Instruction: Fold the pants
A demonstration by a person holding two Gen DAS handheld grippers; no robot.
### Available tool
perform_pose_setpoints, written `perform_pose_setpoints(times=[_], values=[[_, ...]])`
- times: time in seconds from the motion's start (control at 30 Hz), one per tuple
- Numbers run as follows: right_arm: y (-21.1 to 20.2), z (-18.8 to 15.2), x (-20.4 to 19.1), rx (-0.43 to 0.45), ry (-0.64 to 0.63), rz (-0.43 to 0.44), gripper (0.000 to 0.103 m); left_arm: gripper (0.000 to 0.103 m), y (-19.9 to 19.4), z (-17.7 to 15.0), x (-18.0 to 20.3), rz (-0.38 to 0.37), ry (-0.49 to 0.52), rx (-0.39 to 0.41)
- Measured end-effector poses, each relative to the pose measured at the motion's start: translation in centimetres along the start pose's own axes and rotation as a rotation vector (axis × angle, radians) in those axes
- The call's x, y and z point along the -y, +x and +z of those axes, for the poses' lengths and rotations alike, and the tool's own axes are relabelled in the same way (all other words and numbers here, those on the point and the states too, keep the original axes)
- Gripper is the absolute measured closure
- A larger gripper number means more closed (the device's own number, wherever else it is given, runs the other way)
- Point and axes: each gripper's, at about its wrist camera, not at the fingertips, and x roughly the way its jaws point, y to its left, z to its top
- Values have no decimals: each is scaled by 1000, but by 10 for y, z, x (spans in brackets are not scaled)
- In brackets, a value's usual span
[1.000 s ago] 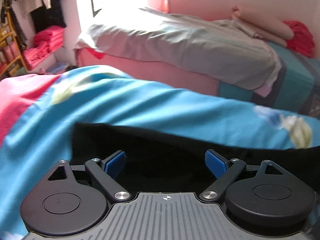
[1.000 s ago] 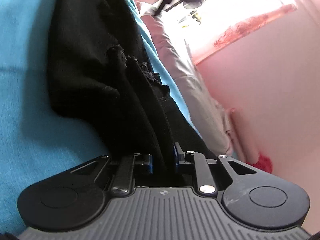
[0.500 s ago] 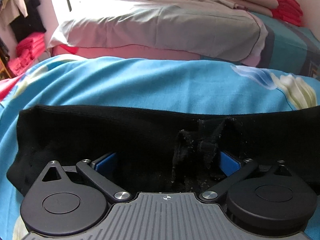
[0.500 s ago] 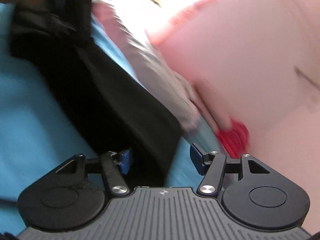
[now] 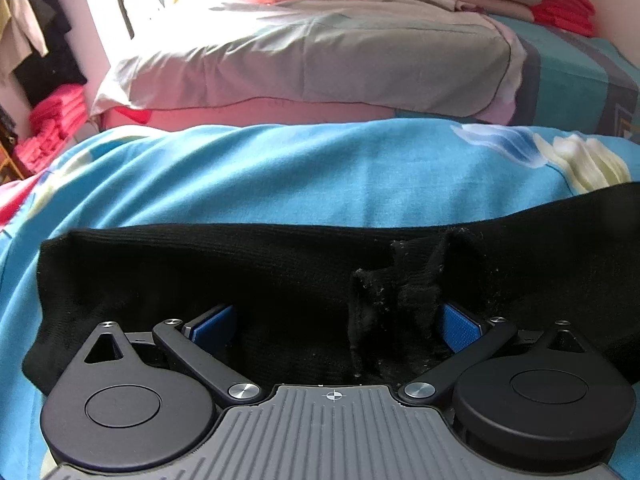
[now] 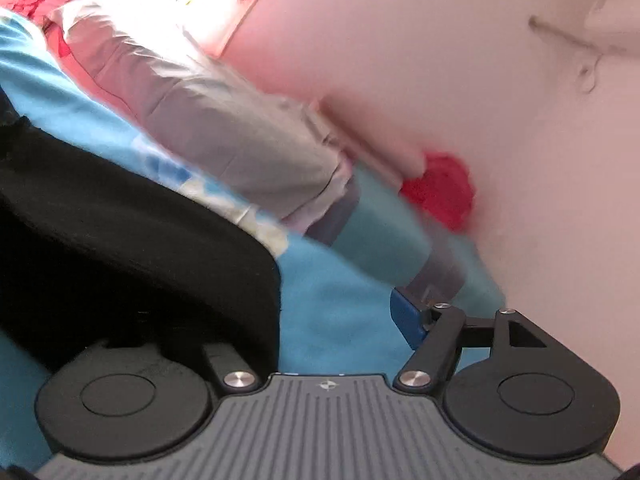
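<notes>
**Black pants flat on the blue bedspread, both grippers spread**

On the blue bedspread point(image 5: 280, 176), the black pants point(image 5: 200, 272) lie as a long dark band running from nine o'clock to three o'clock across the left wrist view. At about nine o'clock their folded end sits squared off on the cloth. The left gripper point(image 5: 334, 324) stands at six o'clock with its jaws wide apart, both blue pads showing, pointed down over the fabric. A rumpled bunch of the black cloth rises between the pads, toward the right one, but whether that pad touches it cannot be told; the left pad is clear of it. Beyond the bedspread, at twelve o'clock, a grey sheet point(image 5: 320, 64) covers a second bed, with red folded clothes point(image 5: 560, 0) at one o'clock.

In the right wrist view, which is tilted and blurred, the pants point(image 6: 120, 248) fill nine o'clock and their edge covers the left finger. The right gripper point(image 6: 332, 320) has just been opening; its jaws stand wide, with the pants' edge at the left finger and bare bedspread point(image 6: 332, 300) filling the rest of the gap to the blue right pad point(image 6: 408, 316). A pink wall point(image 6: 440, 80) fills one o'clock.
</notes>
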Motion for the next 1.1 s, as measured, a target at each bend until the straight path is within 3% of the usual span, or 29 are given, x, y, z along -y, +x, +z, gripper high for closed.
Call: perform_pose_setpoints(times=[0.03, 0.07, 0.1, 0.17, 0.23, 0.27, 0.37, 0.43, 0.5, 0.57, 0.63, 0.7, 0.77, 0.83, 0.93, 1.0, 1.1], values=[[-1, -4, -15, 6, -111, 8, 45, 0, 0, 0, 0, 2, 2, 0], [-6, -8, -26, 34, -195, 11, 50, 0, 1, 1, 0, 2, 1, -3], [-12, -9, -30, 69, -226, 18, 50, 0, 1, 1, 0, 2, -1, -4], [-11, -7, -21, 59, -141, -5, 32, 0, 1, 1, 0, 0, 4, -5], [3, -7, -4, -48, -14, 33, 31, 0, 1, 2, 0, -2, 8, -6], [0, -6, -2, -48, -14, 59, 32, 0, 1, 3, 1, 0, 12, -8], [-36, -9, -7, 53, -225, 152, 37, 0, 3, 7, 0, 7, 10, -26], [-59, -10, 0, 108, -274, 264, 34, 0, 2, 10, -9, -46, -19, -52], [-78, -4, 18, 141, -188, 386, 31, 0, -2, 13, -23, -126, -67, -59], [-82, 11, 31, 143, -63, 459, 32, 0, -13, 14, -40, -253, -122, -27], [-73, 26, 36, 130, 56, 494, 44, 0, -23, 15, -55, -359, -168, 1], [-56, 37, 38, 91, 161, 520, 50, 0, -32, 14, -65, -384, -193, 23], [-29, 38, 27, 0, 222, 526, 48, 0, -40, 12, -75, -350, -204, 32], [-23, 26, 8, -142, 154, 514, 47, 0, -47, 5, -88, -317, -233, 27], [-38, 42, 5, -61, 99, 446, 45, 0, -61, -14, -120, -244, -283, 28], [-49, 55, 3, 5, 117, 413, 33, 0, -68, -33, -146, -141, -328, 12], [-70, 85, -28, 73, 98, 496, 28, 0, -73, -64, -184, 23, -420, -40]])
